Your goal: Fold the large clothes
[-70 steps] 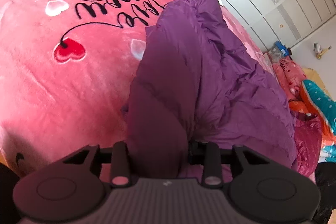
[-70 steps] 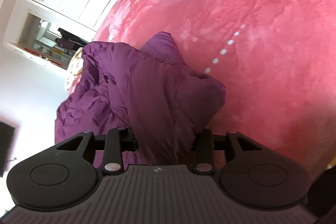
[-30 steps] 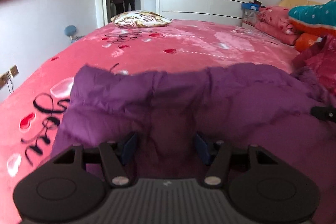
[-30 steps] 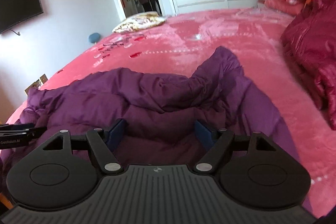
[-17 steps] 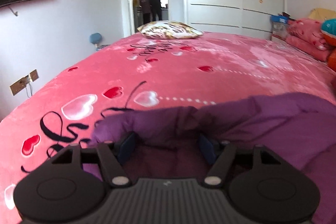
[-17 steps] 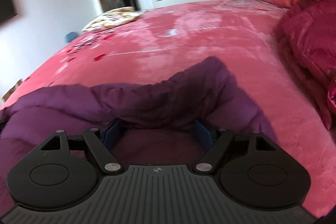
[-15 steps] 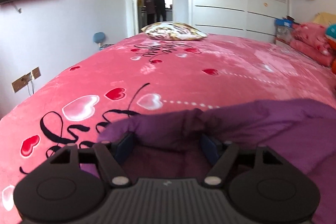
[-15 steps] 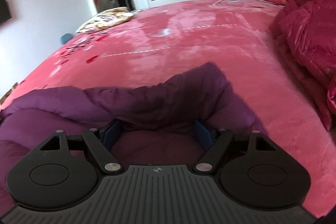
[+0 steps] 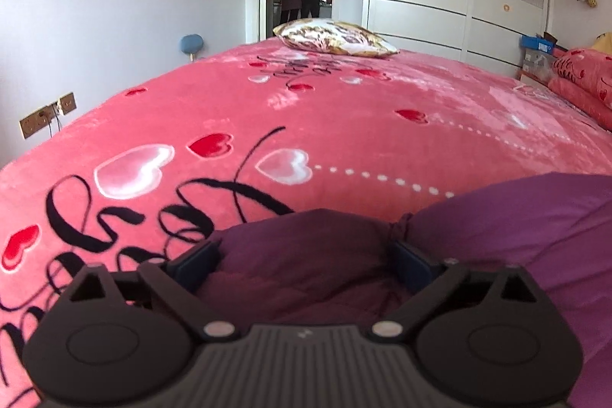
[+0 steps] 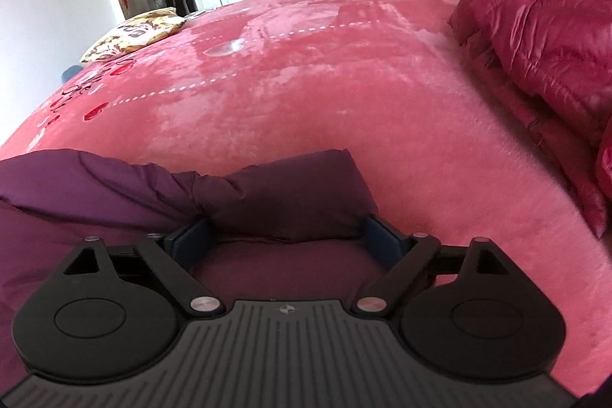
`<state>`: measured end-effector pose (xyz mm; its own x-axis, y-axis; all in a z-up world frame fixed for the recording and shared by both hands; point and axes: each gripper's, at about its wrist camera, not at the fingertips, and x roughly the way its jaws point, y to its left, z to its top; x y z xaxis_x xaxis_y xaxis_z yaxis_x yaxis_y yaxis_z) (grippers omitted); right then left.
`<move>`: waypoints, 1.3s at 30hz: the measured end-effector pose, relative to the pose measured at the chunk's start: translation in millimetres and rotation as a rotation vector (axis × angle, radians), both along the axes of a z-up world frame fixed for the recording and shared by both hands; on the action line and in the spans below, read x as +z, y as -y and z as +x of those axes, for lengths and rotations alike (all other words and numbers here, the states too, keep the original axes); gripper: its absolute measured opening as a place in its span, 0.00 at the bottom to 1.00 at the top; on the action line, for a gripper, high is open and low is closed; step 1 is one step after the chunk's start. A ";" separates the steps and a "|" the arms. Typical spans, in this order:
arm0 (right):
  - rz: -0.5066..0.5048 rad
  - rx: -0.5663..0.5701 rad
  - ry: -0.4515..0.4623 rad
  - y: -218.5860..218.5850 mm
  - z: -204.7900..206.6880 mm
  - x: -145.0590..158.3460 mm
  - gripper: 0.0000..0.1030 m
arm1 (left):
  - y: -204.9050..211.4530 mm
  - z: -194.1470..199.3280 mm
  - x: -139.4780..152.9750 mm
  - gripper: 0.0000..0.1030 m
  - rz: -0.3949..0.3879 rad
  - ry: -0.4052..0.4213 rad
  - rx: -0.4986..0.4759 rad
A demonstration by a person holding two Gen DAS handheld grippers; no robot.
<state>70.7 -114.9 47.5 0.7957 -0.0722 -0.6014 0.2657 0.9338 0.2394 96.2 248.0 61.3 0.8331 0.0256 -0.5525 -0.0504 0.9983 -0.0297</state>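
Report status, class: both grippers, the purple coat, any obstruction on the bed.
Left gripper and right gripper jaws opening, fabric between them. Purple coat down on pink blanket. Red jacket heaped right, apart.

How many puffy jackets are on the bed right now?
2. The purple jacket lies at the near edge, between both grippers' opening jaws. The magenta jacket is heaped at the right side of the pink bedspread. More may lie out of view.
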 end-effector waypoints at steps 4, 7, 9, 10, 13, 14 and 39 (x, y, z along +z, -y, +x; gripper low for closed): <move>-0.007 -0.004 0.008 -5.0 -2.3 -1.7 1.00 | 0.4 3.1 -8.3 0.99 -0.008 0.003 0.004; -0.011 -0.005 0.014 -6.5 -6.8 -3.0 1.00 | -0.7 4.2 -12.7 1.00 -0.023 0.006 0.008; -0.017 -0.006 0.018 -7.6 -7.1 -4.8 1.00 | -3.1 5.9 -15.4 1.00 -0.041 0.002 0.006; -0.021 -0.007 0.019 -8.0 -7.4 -5.3 1.00 | -4.0 6.6 -16.2 1.00 -0.048 0.000 0.004; -0.028 -0.008 0.022 -7.9 -6.9 -6.3 1.00 | -5.7 9.1 -18.3 1.00 -0.061 -0.007 0.001; -0.029 -0.008 0.023 -7.7 -6.9 -6.3 1.00 | -5.1 9.2 -18.5 1.00 -0.058 -0.008 0.001; 0.400 -0.023 0.128 69.0 -89.3 50.2 1.00 | -14.7 -92.9 71.0 0.99 0.016 0.024 -0.060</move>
